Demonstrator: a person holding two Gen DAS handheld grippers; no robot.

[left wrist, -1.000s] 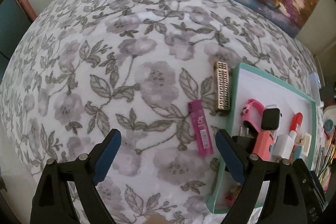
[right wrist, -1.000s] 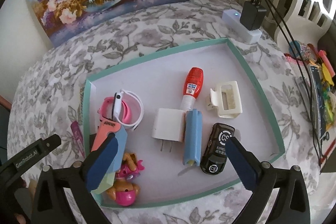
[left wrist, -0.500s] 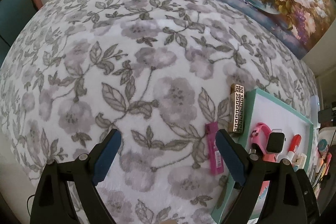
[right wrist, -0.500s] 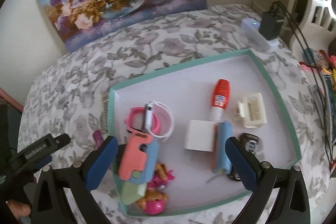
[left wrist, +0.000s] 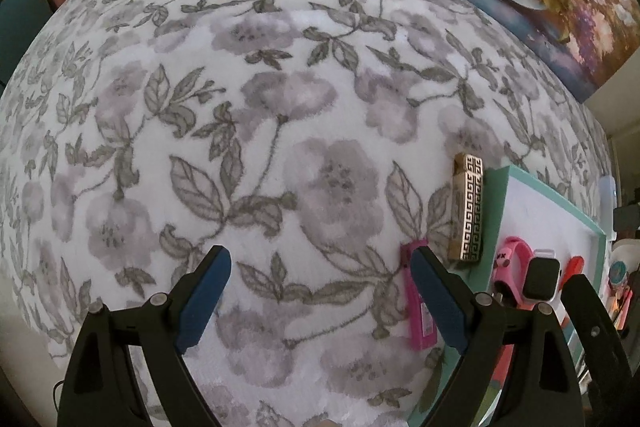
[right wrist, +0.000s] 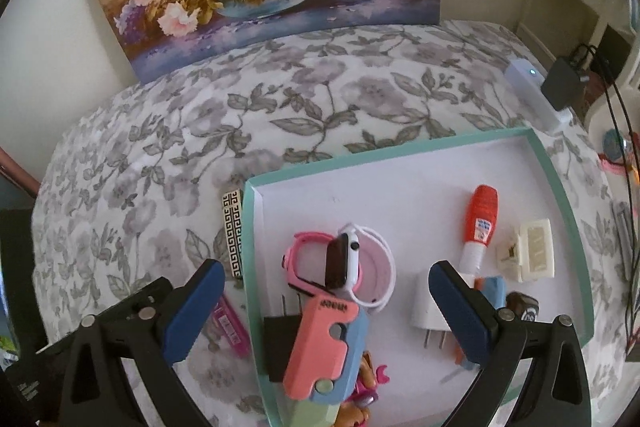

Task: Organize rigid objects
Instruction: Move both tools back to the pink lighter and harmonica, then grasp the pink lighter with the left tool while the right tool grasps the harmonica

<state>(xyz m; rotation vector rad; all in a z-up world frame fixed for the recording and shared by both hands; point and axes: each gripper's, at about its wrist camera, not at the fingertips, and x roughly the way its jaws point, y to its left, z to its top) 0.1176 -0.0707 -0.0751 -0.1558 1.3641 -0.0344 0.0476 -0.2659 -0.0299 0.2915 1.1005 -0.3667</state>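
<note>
Both of my grippers have slid sideways since the earlier pictures, so the green tray [right wrist: 560,195] now sits further right. From my left wrist, the left gripper [left wrist: 320,291] hangs over the flowered bed cover [left wrist: 240,107], jaws wide apart and holding nothing. A pink lighter [left wrist: 418,319] and gold lighter [left wrist: 467,207] lie just outside the tray's left wall. From my right wrist, the right gripper [right wrist: 326,307] is wide apart and empty too, over the tray. Inside the tray lie a watch [right wrist: 340,259], a pink-and-blue folding tool [right wrist: 320,343] and a red glue tube [right wrist: 480,223].
</note>
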